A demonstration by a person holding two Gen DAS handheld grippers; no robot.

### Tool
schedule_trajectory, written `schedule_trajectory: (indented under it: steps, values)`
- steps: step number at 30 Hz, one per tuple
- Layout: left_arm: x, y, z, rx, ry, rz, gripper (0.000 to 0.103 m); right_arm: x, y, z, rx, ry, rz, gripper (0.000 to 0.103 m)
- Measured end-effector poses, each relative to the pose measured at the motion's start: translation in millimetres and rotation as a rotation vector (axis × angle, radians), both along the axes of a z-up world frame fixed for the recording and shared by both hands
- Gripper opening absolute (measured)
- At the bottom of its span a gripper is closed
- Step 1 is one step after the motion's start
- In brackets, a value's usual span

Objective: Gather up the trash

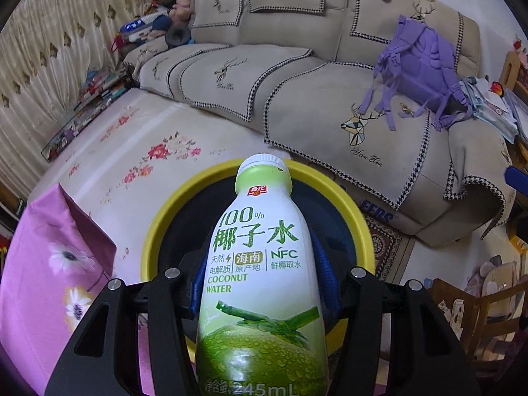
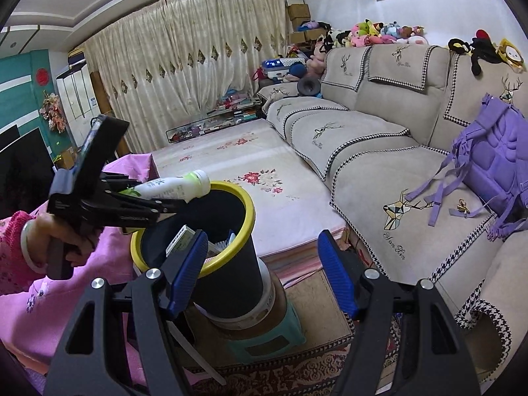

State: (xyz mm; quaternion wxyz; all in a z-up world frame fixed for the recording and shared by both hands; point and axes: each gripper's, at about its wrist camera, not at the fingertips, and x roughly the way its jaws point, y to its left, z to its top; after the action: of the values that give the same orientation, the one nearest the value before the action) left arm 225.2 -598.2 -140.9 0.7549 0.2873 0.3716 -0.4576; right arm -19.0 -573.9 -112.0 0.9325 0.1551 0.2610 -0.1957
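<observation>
Left tool point(image 1: 260, 283) clamped on bottle point(image 1: 260, 264) above bin point(image 2: 198, 231); centre cap over rim before releasing. Right tool point(image 2: 260, 270) apart, empty.

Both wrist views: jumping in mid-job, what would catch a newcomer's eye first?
The coconut water bottle, clamped in the left gripper, fills the left view, its cap over the yellow-rimmed bin. In the right view, that bin stands on a green stool with trash already inside, and the right gripper is open and empty. A purple backpack lies on the sofa.

Beige sofa point(image 2: 379, 151) faces a flowered mat point(image 2: 237, 168); cream curtains point(image 2: 184, 49) behind.
</observation>
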Motion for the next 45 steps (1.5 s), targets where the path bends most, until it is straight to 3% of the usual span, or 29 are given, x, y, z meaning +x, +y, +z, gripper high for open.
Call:
schedule_trajectory:
  steps: [3,5,10,13,16,22,26,28,31,39,45]
  values:
    - [6,1,-3,-0.006,-0.006,0.029,0.062,2,4,2,-0.006,0.002,0.005,0.066]
    - [8,9,5,-0.027,-0.018,0.051,0.083,4,9,5,-0.011,-0.001,0.010,0.066]
    - [7,71,54,-0.145,0.002,0.116,0.092,10,23,14,-0.028,-0.009,0.050,0.066]
    - [-8,129,88,-0.221,-0.064,0.176,0.098,18,39,18,-0.034,-0.010,0.088,0.067]
    - [-26,183,110,-0.243,-0.154,0.249,0.098,28,57,24,-0.037,-0.013,0.132,0.073]
    - [-60,322,130,-0.265,-0.289,0.509,0.098,53,103,37,-0.039,-0.014,0.237,0.078]
    - [-73,410,133,-0.278,-0.286,0.704,0.098,65,131,48,-0.062,-0.019,0.279,0.083]
    - [-81,457,134,-0.315,-0.274,0.826,0.098,68,148,56,-0.080,-0.032,0.286,0.084]
    - [-100,504,136,-0.364,-0.291,0.932,0.098,67,169,65,-0.128,-0.042,0.289,0.086]
    - [-148,557,133,-0.418,-0.311,0.988,0.098,49,213,82,-0.225,-0.062,0.310,0.092]
    - [-174,555,128,-0.435,-0.288,0.995,0.098,40,222,86,-0.227,-0.071,0.324,0.092]
